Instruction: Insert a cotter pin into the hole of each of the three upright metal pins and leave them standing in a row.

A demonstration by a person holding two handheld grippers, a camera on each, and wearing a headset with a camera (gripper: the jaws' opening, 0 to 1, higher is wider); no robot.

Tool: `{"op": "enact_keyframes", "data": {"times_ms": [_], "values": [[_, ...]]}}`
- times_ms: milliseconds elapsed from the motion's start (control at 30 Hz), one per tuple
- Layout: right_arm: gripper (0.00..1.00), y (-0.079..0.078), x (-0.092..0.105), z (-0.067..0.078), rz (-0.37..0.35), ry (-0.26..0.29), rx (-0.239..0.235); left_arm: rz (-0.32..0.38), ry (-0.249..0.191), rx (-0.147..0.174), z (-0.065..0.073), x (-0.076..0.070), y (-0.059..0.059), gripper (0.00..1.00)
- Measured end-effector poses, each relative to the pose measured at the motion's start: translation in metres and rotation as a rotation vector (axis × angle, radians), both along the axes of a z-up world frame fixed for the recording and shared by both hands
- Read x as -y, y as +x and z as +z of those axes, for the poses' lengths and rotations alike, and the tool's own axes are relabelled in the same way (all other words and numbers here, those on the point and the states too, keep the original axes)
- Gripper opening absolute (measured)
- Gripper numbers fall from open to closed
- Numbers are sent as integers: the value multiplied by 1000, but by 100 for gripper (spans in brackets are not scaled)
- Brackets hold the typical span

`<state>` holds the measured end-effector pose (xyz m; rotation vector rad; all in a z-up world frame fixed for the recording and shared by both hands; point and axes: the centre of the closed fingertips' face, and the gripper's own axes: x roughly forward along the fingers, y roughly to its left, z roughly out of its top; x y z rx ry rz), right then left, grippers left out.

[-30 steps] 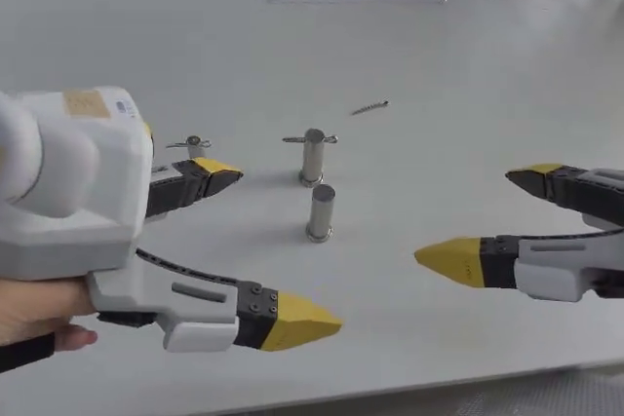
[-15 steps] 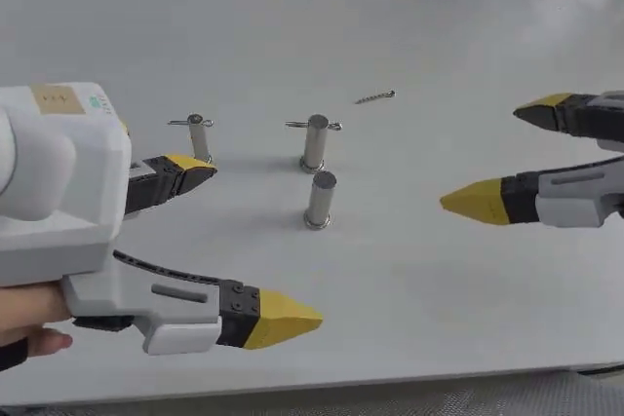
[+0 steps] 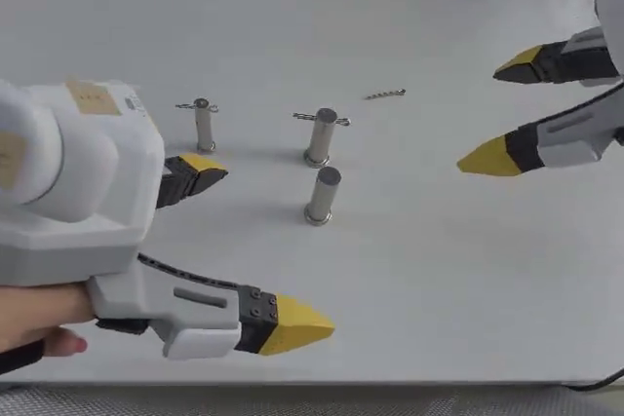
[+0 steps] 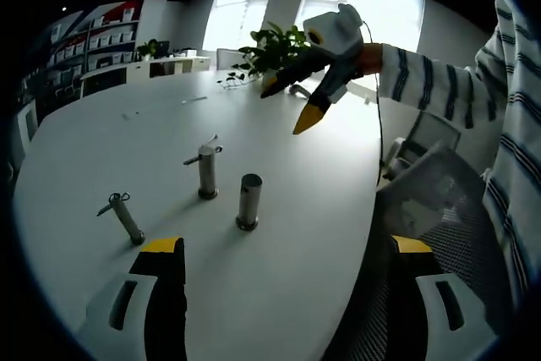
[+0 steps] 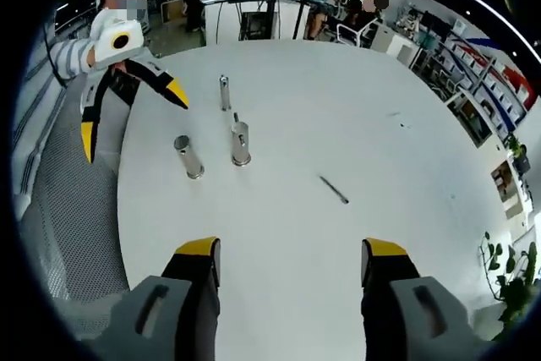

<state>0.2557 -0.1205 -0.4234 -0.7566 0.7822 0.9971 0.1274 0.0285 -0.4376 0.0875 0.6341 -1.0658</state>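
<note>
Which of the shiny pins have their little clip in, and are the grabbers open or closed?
Left silver metal pin: upright, cotter pin through it.
Back middle silver metal pin: upright, cotter pin through it.
Front silver metal pin: upright, no cotter pin.
Loose thin metal cotter pin: lying flat on the white table, apart from the pins.
Left yellow-tipped gripper: open, empty.
Right yellow-tipped gripper: open, empty.

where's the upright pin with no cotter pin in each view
Head view: bare pin at centre, lowest of the three uprights.
Left gripper view: bare pin just below centre, rightmost upright.
Right gripper view: bare pin left of centre, leftmost upright.
Shared landmark: cottered pin closest to it.
</note>
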Motion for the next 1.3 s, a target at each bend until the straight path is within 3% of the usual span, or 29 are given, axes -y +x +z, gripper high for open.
{"op": "enact_keyframes", "data": {"times_ms": [133,200,300,500,833,1033,1100,1200,1300], "values": [[62,12,-8,-7,74,-36,-19,-13,0,-5,-1,4,-2,99],[55,17,-15,-9,126,-42,-17,-15,-1,-5,-2,5,-3,99],[48,26,-17,-12,162,-73,-12,-17,0,-3,-2,5,-3,99],[45,42,-23,-19,220,-119,-11,-2,-1,-4,-2,4,-3,99],[25,60,-31,-35,272,-197,-44,21,-22,4,2,2,0,99],[19,73,-28,-52,300,-256,-64,28,-23,1,1,1,-1,98],[15,76,-29,-55,302,-259,-64,29,-25,1,1,1,-1,98],[10,80,-34,-56,272,-216,-78,38,-22,-3,0,1,0,98],[8,86,-35,-57,268,-219,-76,44,-24,-4,0,1,2,98]]}}
